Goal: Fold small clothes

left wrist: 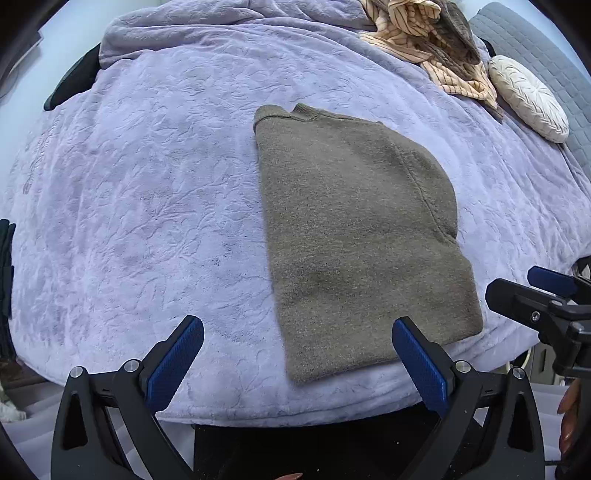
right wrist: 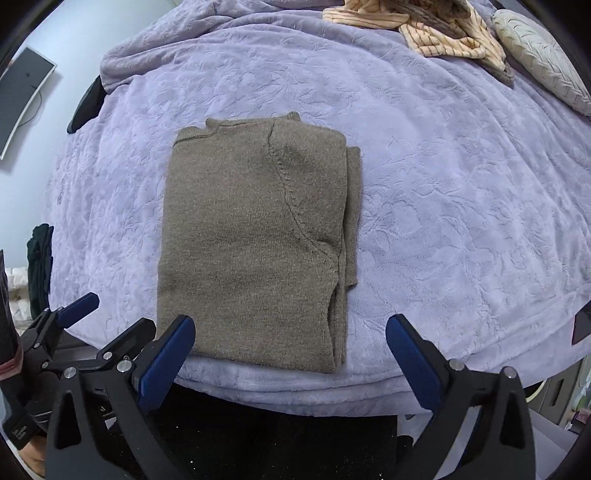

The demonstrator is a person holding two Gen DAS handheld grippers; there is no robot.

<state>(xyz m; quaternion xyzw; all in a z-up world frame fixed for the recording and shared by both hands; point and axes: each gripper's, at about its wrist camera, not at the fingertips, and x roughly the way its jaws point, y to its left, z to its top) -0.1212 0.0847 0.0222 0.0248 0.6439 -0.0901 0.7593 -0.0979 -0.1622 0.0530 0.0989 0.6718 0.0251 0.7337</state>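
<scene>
An olive-brown knit sweater [left wrist: 354, 229] [right wrist: 255, 236] lies folded into a tall rectangle on the lilac blanket [left wrist: 147, 206] [right wrist: 461, 192], collar at the far end, a sleeve tucked along its right side. My left gripper [left wrist: 297, 328] hangs open above the sweater's near edge, nothing between its blue pads. My right gripper [right wrist: 290, 326] also stands wide open over the near hem, holding nothing. In the left wrist view the right gripper [left wrist: 517, 291] shows at the right edge; in the right wrist view the left gripper [right wrist: 88, 317] shows at the lower left.
A pile of striped peach and brown clothes [left wrist: 432, 40] [right wrist: 424, 26] lies at the far right of the bed. A round cream cushion [left wrist: 528, 96] [right wrist: 543, 55] sits beside it. The blanket's near edge [right wrist: 295, 391] drops to a dark floor.
</scene>
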